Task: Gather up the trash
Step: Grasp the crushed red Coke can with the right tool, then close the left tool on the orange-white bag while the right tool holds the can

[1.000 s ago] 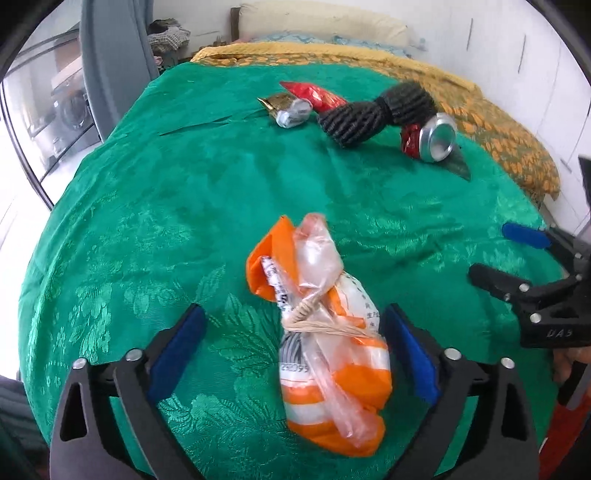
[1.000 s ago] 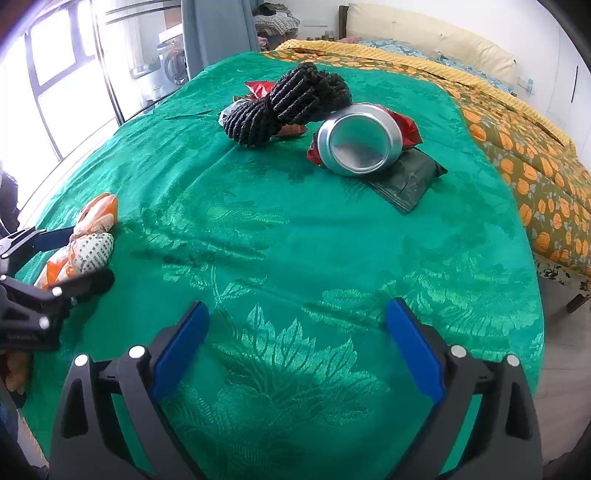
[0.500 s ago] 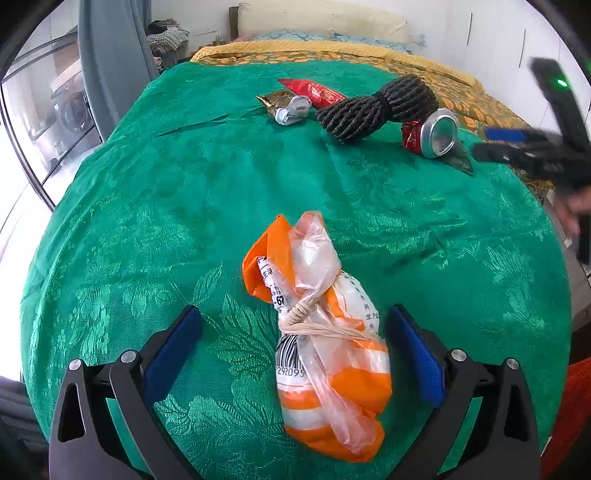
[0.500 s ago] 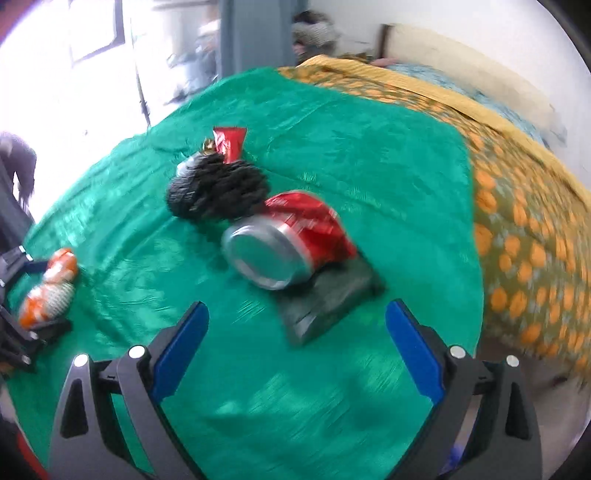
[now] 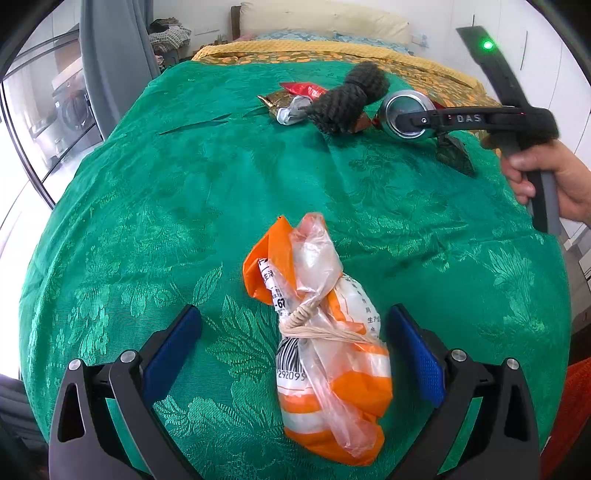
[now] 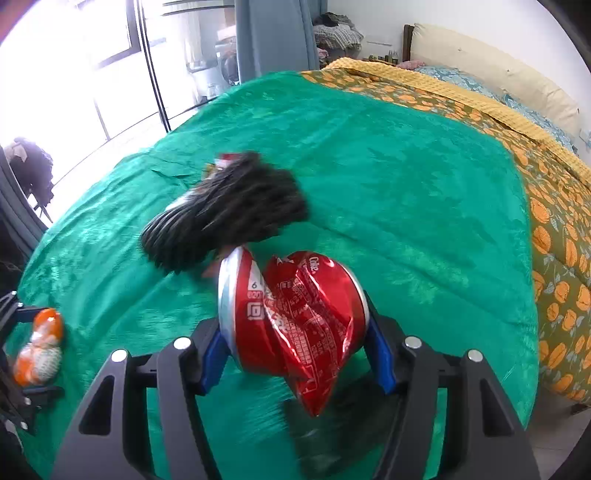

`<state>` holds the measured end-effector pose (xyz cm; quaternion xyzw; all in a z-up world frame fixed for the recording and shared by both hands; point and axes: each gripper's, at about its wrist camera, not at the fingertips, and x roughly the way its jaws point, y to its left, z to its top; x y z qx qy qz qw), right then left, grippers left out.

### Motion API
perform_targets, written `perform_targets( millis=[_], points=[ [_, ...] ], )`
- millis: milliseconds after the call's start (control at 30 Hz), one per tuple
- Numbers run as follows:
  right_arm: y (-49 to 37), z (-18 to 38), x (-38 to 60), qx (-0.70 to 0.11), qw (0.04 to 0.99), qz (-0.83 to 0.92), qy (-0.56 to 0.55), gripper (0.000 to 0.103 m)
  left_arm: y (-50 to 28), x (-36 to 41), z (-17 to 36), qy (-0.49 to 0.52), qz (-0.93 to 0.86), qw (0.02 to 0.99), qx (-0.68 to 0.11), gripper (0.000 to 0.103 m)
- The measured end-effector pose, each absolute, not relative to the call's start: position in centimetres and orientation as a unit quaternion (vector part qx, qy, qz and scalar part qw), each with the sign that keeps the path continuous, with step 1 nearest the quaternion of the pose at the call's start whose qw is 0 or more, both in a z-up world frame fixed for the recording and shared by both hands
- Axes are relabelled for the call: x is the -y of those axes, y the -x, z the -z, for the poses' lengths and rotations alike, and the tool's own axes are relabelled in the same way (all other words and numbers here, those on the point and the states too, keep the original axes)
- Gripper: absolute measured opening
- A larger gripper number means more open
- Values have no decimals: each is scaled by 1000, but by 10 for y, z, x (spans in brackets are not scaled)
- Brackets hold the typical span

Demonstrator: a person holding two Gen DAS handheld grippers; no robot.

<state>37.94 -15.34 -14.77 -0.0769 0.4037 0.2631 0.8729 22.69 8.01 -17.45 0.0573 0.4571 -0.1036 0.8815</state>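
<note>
An orange and white plastic bag tied with string [image 5: 325,347] lies on the green bedspread [image 5: 184,192], between the fingers of my open left gripper [image 5: 295,354], untouched; it also shows in the right wrist view [image 6: 38,347]. My right gripper [image 6: 293,350] has closed in around a crushed red Coke can [image 6: 295,317], one pad at each end. From the left wrist view the can [image 5: 404,116] shows its silver end behind the right gripper's finger. A black mesh bundle [image 6: 225,214] lies just beyond the can.
A silver and gold foil wrapper [image 5: 286,109] and a red wrapper [image 5: 304,88] lie beside the black bundle. A dark wrapper [image 5: 454,153] lies under the can. An orange-patterned blanket [image 6: 554,206] and pillows [image 5: 325,20] are beyond; the bed edge drops off at right.
My right gripper swung across the bed to the crushed can and closed from wide open onto it. The left gripper and the bag between its fingers stayed put.
</note>
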Motion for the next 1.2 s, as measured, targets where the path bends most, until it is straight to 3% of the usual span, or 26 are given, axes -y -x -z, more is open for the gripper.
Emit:
perform_targets(
  millis=[200, 467, 733, 867, 1200],
  points=[
    [-306, 131, 132, -392, 874, -277, 81, 61, -227, -80, 175, -57, 103, 881, -457, 98],
    [-211, 152, 121, -401, 882, -234, 78, 62, -228, -79, 175, -59, 102, 882, -457, 98],
    [-188, 156, 130, -407, 886, -216, 38, 63, -219, -90, 172, -46, 117, 881, -457, 98],
    [-176, 161, 136, -410, 885, -215, 46, 77, -202, -106, 169, -39, 136, 878, -456, 98],
    [-176, 149, 129, -407, 883, -227, 55, 79, -211, -87, 167, -19, 149, 876, -459, 98]
  ],
)
